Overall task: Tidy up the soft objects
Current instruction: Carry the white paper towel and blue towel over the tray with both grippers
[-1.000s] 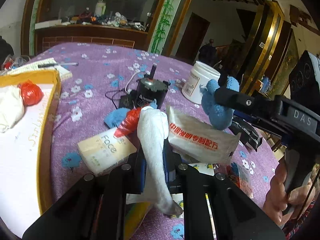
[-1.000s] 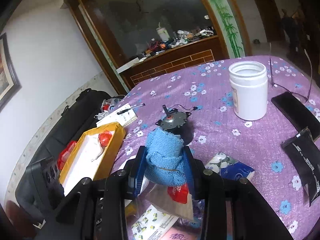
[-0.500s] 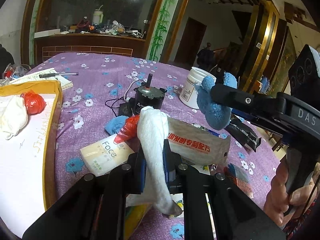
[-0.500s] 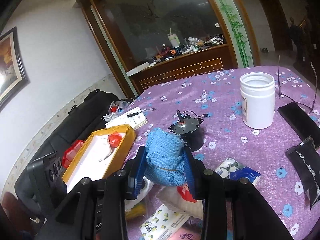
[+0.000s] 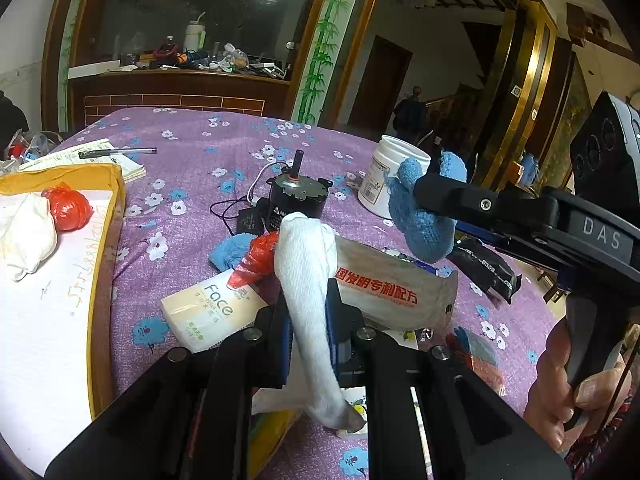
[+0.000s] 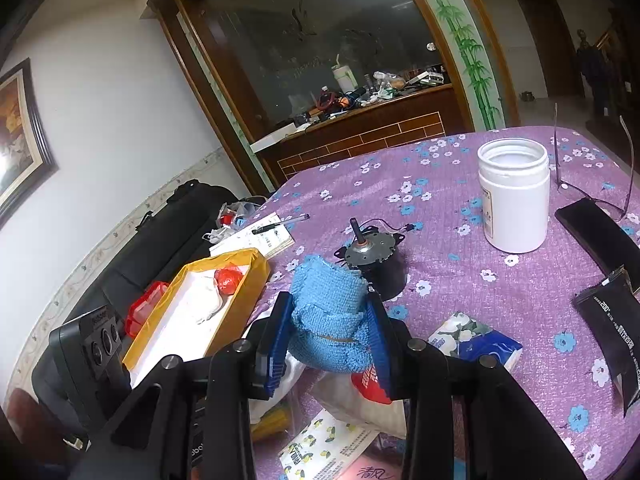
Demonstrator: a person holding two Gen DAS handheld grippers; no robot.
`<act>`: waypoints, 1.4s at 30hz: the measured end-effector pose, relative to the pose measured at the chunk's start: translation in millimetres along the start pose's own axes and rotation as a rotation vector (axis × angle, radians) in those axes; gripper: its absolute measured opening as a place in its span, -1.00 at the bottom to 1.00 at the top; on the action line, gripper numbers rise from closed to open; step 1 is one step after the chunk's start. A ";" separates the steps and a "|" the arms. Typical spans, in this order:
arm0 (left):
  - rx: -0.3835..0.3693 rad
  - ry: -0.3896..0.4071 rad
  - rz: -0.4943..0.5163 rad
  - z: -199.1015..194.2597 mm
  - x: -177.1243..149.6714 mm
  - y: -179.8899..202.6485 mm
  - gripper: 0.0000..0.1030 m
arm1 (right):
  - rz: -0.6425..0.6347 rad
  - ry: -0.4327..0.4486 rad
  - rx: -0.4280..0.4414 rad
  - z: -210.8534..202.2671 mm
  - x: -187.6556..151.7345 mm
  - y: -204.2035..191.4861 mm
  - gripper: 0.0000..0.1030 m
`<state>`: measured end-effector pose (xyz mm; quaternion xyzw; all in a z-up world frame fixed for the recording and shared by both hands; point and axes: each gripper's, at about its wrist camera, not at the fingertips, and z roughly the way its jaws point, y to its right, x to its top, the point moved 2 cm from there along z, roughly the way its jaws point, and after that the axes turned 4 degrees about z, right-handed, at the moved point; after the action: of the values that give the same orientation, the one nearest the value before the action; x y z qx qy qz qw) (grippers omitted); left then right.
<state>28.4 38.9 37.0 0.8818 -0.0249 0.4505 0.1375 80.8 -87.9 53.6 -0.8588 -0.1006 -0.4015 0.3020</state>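
My left gripper (image 5: 307, 312) is shut on a white sock (image 5: 304, 256), which stands up between the pads and hangs down behind them. To its right, above the table, my right gripper (image 5: 430, 200) is shut on a bundled blue knitted cloth (image 5: 424, 224). The right wrist view shows that blue cloth (image 6: 328, 312) squeezed between the blue pads of the right gripper (image 6: 330, 320). A yellow box (image 5: 108, 216) at the left holds a white cloth (image 5: 24, 236) and a red bag ball (image 5: 66, 208). Another blue cloth (image 5: 228, 250) and a red bag (image 5: 256, 260) lie on the table.
On the purple flowered tablecloth (image 5: 192, 136) stand a small motor (image 5: 296, 200) and a white jar (image 5: 388, 182). A "Face" tissue pack (image 5: 208, 316), a white packet with red lettering (image 5: 392, 288) and a black packet (image 5: 488, 268) lie close by. Glasses (image 6: 592, 196) lie far right.
Both grippers keep the same hold in nearly the same place. Nothing on the table has moved.
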 end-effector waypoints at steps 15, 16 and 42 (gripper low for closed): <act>0.046 0.098 -0.031 -18.6 9.0 -9.8 -0.79 | -0.047 0.023 0.033 -4.6 -0.2 -11.8 -0.27; 0.050 0.103 -0.031 -19.2 9.4 -10.3 -0.79 | -0.050 0.025 0.035 -5.2 -0.1 -12.8 -0.27; 0.159 0.200 -0.106 -64.0 18.2 -50.9 -0.78 | -0.156 0.041 0.104 -13.4 -6.0 -47.0 -0.27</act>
<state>-2.7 106.2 75.9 0.8408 0.0715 0.5286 0.0928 48.9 -58.1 76.3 -0.8230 -0.1817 -0.4358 0.3157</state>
